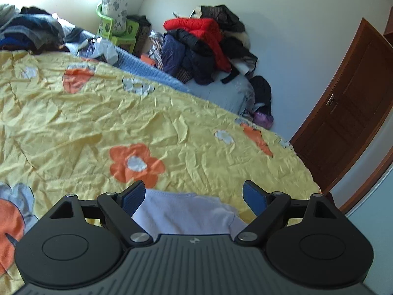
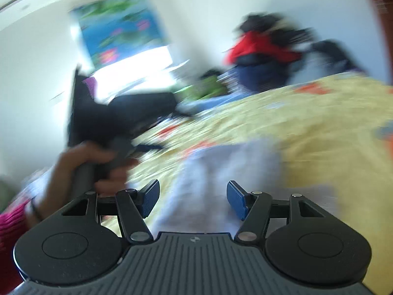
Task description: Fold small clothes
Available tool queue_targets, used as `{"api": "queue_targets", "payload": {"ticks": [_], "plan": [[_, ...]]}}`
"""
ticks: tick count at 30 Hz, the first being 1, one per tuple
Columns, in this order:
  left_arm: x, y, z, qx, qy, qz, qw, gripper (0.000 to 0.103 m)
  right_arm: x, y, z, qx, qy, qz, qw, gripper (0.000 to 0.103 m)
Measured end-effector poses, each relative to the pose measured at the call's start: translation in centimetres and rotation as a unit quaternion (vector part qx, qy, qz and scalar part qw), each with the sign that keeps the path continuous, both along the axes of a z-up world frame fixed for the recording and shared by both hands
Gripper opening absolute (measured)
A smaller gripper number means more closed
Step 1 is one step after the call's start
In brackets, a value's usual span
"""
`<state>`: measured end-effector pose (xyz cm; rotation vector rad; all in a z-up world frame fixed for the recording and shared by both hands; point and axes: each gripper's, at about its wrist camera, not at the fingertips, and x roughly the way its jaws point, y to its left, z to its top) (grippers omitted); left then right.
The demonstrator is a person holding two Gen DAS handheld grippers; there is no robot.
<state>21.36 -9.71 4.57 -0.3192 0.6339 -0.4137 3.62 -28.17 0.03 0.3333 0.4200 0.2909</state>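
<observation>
A small pale lilac garment (image 1: 186,211) lies flat on the yellow flowered bedspread (image 1: 122,113), just below my left gripper (image 1: 194,198), which is open and empty above its near edge. In the blurred right wrist view the same garment (image 2: 221,172) stretches ahead of my right gripper (image 2: 192,198), which is open and empty over it. A hand holds the handle of the left gripper's black body (image 2: 103,167) at the left of that view.
A pile of red, navy and black jackets (image 1: 206,41) sits at the bed's far end. More dark clothes (image 1: 29,29) are heaped at the far left. A green stool (image 1: 115,29) stands by the wall. A brown door (image 1: 348,113) is on the right.
</observation>
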Motion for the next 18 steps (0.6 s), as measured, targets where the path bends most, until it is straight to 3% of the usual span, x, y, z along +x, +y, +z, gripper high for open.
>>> {"api": "queue_targets", "payload": {"ticks": [3, 8, 11, 14, 16, 18], "plan": [[-0.8, 0.5, -0.2, 0.025, 0.003, -0.005, 0.9997, 0.088, 2.3, 0.2, -1.0, -0.020, 0.026, -0.035, 0.999, 0.065], [-3.3, 2.4, -2.8, 0.058, 0.030, -0.029, 0.9974, 0.089, 2.4, -3.0, -2.6, 0.011, 0.046, -0.112, 0.993, 0.066], [-5.7, 3.3, -4.2, 0.068, 0.035, -0.039, 0.9963, 0.089, 1.0, -4.0, -2.4, 0.032, 0.029, -0.110, 0.993, 0.067], [-8.1, 3.2, -5.5, 0.081, 0.030, -0.058, 0.9945, 0.089, 0.6, -4.4, -2.8, 0.046, 0.033, -0.073, 0.996, 0.068], [-9.1, 2.3, -6.4, 0.115, 0.027, -0.077, 0.9900, 0.089, 0.7, -3.9, -3.3, 0.013, 0.045, -0.073, 0.996, 0.068], [-9.8, 1.7, -7.2, 0.145, 0.017, -0.089, 0.9852, 0.089, 0.3, -3.5, -3.4, -0.034, 0.058, -0.126, 0.990, 0.068]]}}
